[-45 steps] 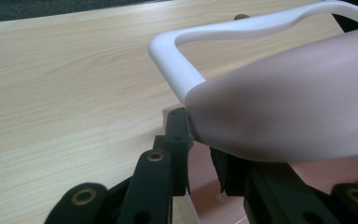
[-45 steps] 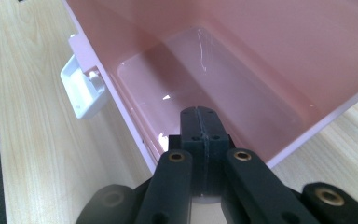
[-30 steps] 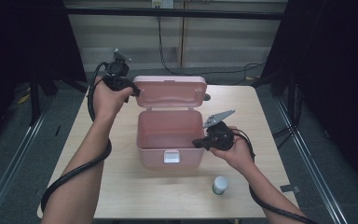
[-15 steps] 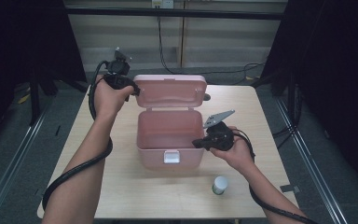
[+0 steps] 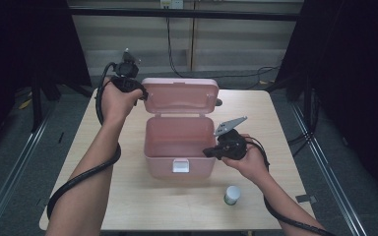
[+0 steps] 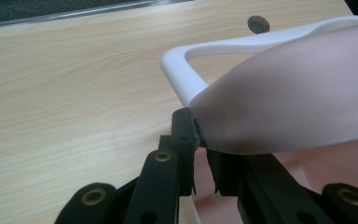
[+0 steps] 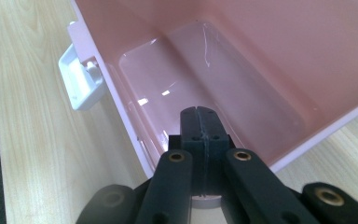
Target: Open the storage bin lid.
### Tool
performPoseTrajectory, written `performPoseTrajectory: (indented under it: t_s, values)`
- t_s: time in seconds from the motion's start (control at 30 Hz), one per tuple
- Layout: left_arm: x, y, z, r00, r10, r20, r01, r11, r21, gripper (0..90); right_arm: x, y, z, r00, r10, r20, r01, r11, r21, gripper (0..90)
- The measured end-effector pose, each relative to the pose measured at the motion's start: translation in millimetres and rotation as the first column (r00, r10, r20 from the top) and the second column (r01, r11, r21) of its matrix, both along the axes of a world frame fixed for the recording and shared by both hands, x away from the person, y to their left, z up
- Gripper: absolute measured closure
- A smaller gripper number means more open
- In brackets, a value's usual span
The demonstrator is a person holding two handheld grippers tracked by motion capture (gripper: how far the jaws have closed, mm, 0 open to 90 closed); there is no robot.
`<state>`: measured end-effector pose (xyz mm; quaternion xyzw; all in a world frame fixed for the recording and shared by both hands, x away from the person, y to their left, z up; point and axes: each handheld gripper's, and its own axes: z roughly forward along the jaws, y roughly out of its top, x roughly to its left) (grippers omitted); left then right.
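Observation:
A pink plastic box (image 5: 150, 147) stands in the middle of the table with its lid (image 5: 179, 96) raised upright at the back. My left gripper (image 5: 140, 93) is at the lid's upper left corner. In the left gripper view the lid's rim (image 6: 279, 107) sits pinched between the jaws of my left gripper (image 6: 200, 140), beside the white carry handle (image 6: 182, 70). My right gripper (image 5: 209, 152) is shut at the box's front right corner. In the right gripper view my right gripper (image 7: 200, 121) has its jaws pressed together over the rim, looking into the bare pink box (image 7: 242, 56).
The white latch (image 5: 180, 166) hangs on the box's front wall and also shows as the latch (image 7: 81, 79). A small white-capped jar (image 5: 232, 194) stands on the table near the front right. A dark round knob (image 6: 258, 23) lies behind the lid.

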<state>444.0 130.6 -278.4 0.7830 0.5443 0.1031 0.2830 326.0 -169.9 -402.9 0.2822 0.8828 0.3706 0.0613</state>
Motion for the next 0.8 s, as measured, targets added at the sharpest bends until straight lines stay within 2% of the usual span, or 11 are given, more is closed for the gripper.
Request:
performPoseTrajectory:
  t_s: [0.6, 0.8]
  values:
    - [13.6, -3.4, 1.9, 0.9997, 0.023, -0.010, -0.023, 0.9997, 0.010, 83.0, -0.2, 0.4, 0.3, 1.0000, 0.002, 0.006, -0.002, 1.000, -0.013, 90.0]
    - [17.7, -4.9, 2.5, 0.9995, 0.029, -0.015, -0.029, 0.9994, 0.018, 83.7, 0.2, 0.0, 0.0, 1.0000, 0.006, -0.001, -0.006, 1.000, 0.000, 90.0]
